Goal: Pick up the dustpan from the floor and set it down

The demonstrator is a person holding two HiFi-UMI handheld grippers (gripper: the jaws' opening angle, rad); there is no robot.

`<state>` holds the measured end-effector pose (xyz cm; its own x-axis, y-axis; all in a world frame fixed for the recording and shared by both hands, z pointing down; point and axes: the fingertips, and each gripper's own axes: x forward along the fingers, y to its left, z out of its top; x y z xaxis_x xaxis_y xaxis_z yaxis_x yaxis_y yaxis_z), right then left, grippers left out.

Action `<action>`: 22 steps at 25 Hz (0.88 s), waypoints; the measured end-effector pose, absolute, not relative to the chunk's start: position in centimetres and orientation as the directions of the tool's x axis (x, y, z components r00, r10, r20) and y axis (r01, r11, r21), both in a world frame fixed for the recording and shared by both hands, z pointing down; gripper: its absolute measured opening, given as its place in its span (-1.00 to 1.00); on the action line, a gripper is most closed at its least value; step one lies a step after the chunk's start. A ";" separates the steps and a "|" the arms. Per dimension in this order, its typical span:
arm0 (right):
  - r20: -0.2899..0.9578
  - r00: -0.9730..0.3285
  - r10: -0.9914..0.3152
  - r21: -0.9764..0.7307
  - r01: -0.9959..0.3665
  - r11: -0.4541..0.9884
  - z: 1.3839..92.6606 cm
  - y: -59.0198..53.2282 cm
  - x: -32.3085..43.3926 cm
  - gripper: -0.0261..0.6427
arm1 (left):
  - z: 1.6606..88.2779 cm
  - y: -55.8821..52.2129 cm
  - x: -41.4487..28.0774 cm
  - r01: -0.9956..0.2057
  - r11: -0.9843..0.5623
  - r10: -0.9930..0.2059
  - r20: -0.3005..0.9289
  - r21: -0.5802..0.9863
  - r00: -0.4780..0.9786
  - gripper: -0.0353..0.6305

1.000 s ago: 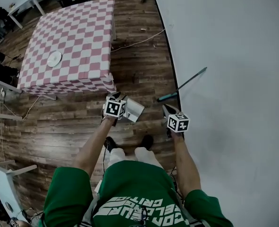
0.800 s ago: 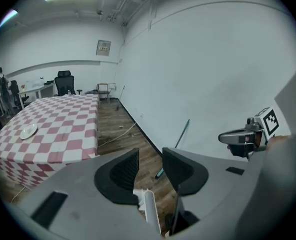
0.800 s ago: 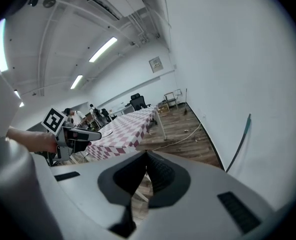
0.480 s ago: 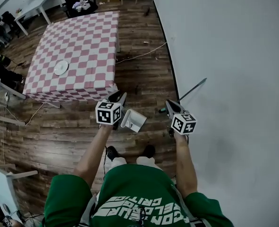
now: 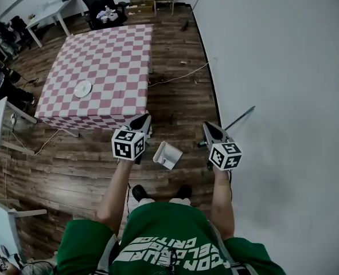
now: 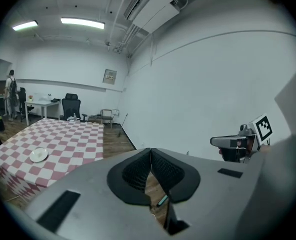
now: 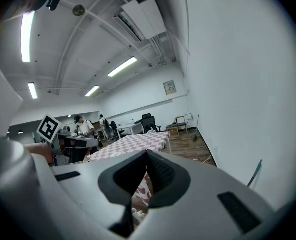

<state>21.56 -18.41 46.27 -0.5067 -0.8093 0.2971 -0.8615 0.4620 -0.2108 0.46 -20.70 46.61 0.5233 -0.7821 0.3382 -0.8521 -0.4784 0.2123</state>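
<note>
On the floor (image 5: 178,96) the dustpan (image 5: 167,154) lies unheld below the left gripper (image 5: 140,121), just closed on nothing, and the right gripper (image 5: 209,128), shut empty; lowering either unopened would likely shove it.

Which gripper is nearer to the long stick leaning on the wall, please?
Right. The right gripper is beside the stick at its lower end; the left gripper is farther off, across the dustpan.

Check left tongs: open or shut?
Shut, just closed: left tongs pads meet at the tips in the left gripper view, nothing between them; dustpan lies on the floor.
</note>
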 end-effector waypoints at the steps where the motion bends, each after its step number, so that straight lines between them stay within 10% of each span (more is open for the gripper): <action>1: 0.295 -0.509 -0.809 -0.203 -0.860 0.467 46.0 -18.4 21.2 -0.90 | 46.3 -20.4 0.3 -0.848 -0.482 -0.780 0.333 0.220 0.530 -0.88; 22: 0.265 -0.528 -0.807 -0.147 -0.849 0.508 44.1 -18.0 17.5 -0.90 | 43.4 -19.1 -2.3 -0.830 -0.475 -0.807 0.231 0.292 0.543 -0.88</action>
